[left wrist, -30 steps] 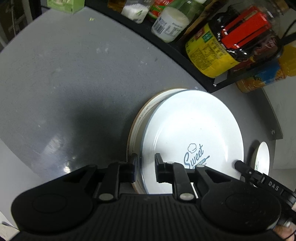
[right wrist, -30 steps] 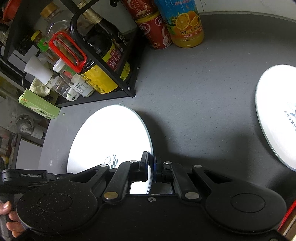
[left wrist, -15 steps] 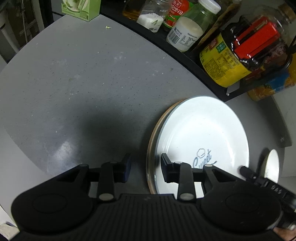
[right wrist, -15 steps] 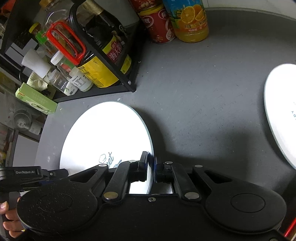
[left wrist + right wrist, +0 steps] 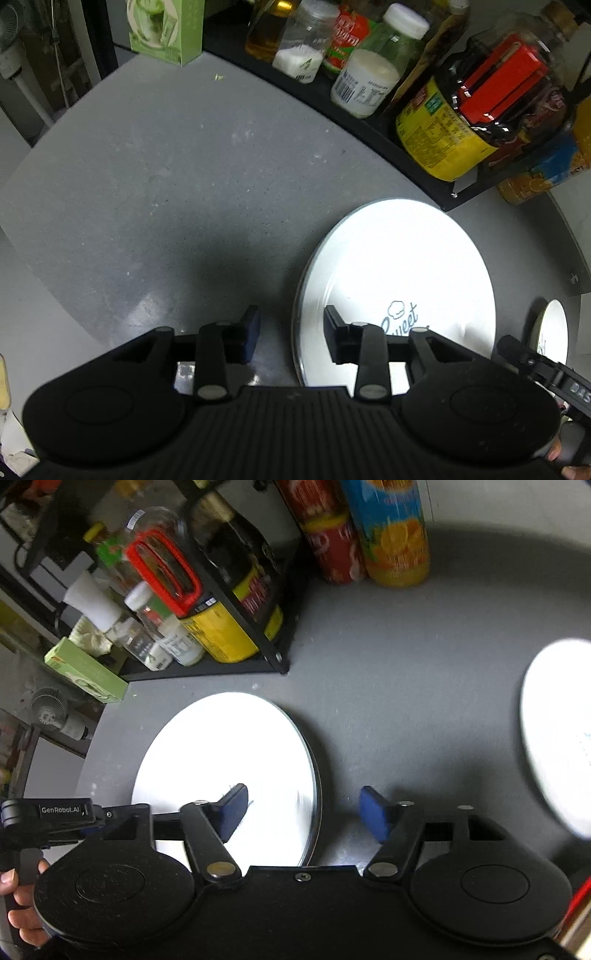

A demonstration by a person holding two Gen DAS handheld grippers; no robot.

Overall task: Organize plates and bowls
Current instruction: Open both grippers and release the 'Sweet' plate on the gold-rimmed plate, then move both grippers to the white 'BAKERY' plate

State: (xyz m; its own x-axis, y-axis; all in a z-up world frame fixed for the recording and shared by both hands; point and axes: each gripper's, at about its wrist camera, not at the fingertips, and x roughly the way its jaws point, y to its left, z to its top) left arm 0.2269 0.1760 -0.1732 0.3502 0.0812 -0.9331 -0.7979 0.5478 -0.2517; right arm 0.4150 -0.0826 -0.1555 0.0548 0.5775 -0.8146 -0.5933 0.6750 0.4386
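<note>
The left gripper (image 5: 291,332) hangs low over the surface (image 5: 147,177) with its black fingers spread wide, straddling the near-left rim of the white plate (image 5: 399,266) without touching it: one finger sits over bare surface, the other over the plate's face. The right gripper (image 5: 303,808) is likewise spread, its blue-padded fingers (image 5: 232,808) held apart on either side of the same plate's (image 5: 221,746) near-right rim, one above the plate, one above the surface, nothing pinched between them. A hand (image 5: 18,908) grips the left tool's handle at the left edge of the right wrist view. The plate lies flat on the surface, round, glossy and glaring under the light, with a thin grey edge and dark script printed near its near side. The surface is matte grey with fine speckles and a dull sheen. A second white plate (image 5: 557,731) lies well apart to the right. Just beyond the first plate stands a black wire rack (image 5: 258,635) holding jars and bottles, among them a yellow-labelled jug (image 5: 461,122) with a red handle. Two tall cans (image 5: 369,535), one red and one orange-printed, stand on the surface far from the grippers, right of the rack.
</note>
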